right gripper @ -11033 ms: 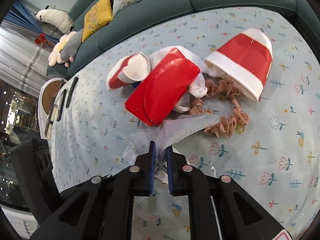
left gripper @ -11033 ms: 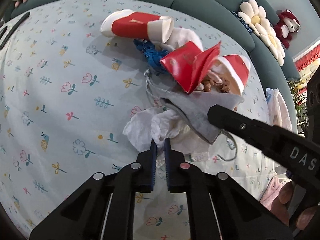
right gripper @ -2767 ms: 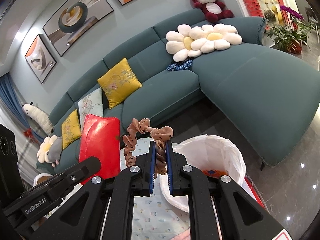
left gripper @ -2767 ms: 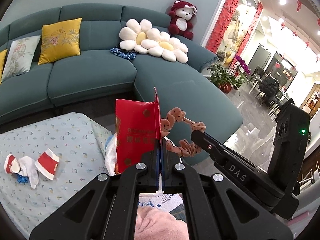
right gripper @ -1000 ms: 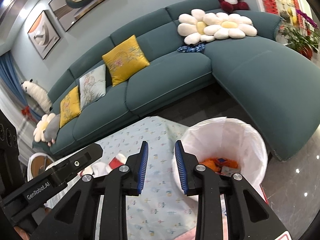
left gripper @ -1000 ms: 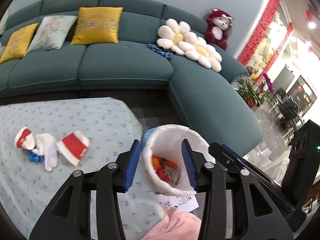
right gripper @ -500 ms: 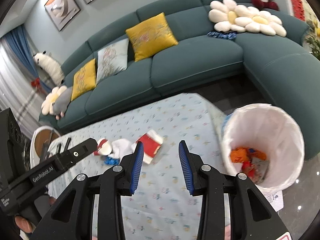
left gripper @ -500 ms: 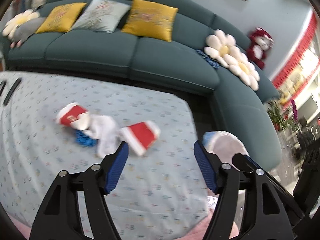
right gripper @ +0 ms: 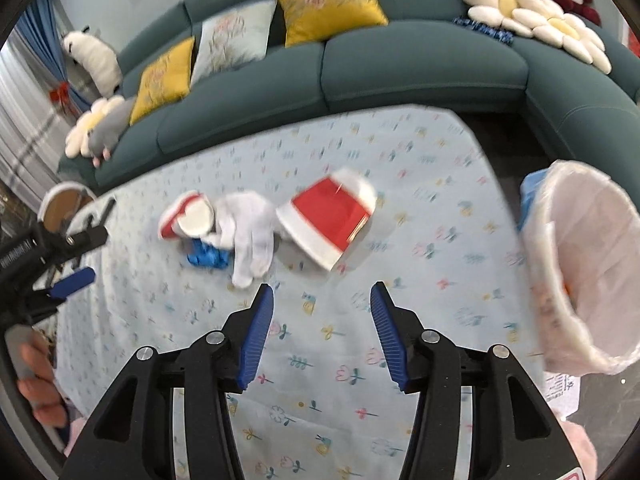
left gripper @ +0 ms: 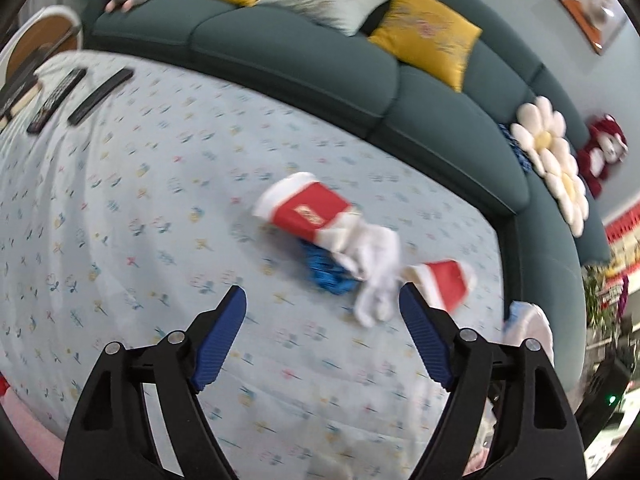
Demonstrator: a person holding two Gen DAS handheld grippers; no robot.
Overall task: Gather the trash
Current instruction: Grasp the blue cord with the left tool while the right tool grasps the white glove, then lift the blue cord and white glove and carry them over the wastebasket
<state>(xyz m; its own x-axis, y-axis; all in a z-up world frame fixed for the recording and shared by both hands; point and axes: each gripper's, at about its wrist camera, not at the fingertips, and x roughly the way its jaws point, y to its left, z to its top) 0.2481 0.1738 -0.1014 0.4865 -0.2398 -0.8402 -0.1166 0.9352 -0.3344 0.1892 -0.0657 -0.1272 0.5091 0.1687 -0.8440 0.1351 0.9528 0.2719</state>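
Note:
On the floral tablecloth (left gripper: 120, 216) lie a red-and-white paper cup (left gripper: 302, 208), a white glove (left gripper: 372, 264), a blue crumpled piece (left gripper: 326, 274) and a second red paper cup (left gripper: 444, 280). The right wrist view shows the same cup (right gripper: 186, 218), glove (right gripper: 248, 236), blue piece (right gripper: 208, 258) and second cup (right gripper: 330, 218). My left gripper (left gripper: 322, 336) is open and empty, just short of the pile. My right gripper (right gripper: 322, 334) is open and empty, near the second cup. The white-lined bin (right gripper: 584, 264) stands at the table's right end.
A teal sofa (right gripper: 400, 64) with yellow cushions curves behind the table. Remote controls (left gripper: 100, 96) lie at the table's far left. A round side table (left gripper: 36, 44) stands beyond them. Flower cushions (right gripper: 532, 20) and a red plush bear sit on the sofa.
Both grippers have swung from the bin toward the table and come closer to the remaining pile. Both jaws have opened wider. Earlier they dropped the red packet and brown scrunchie in the bin.

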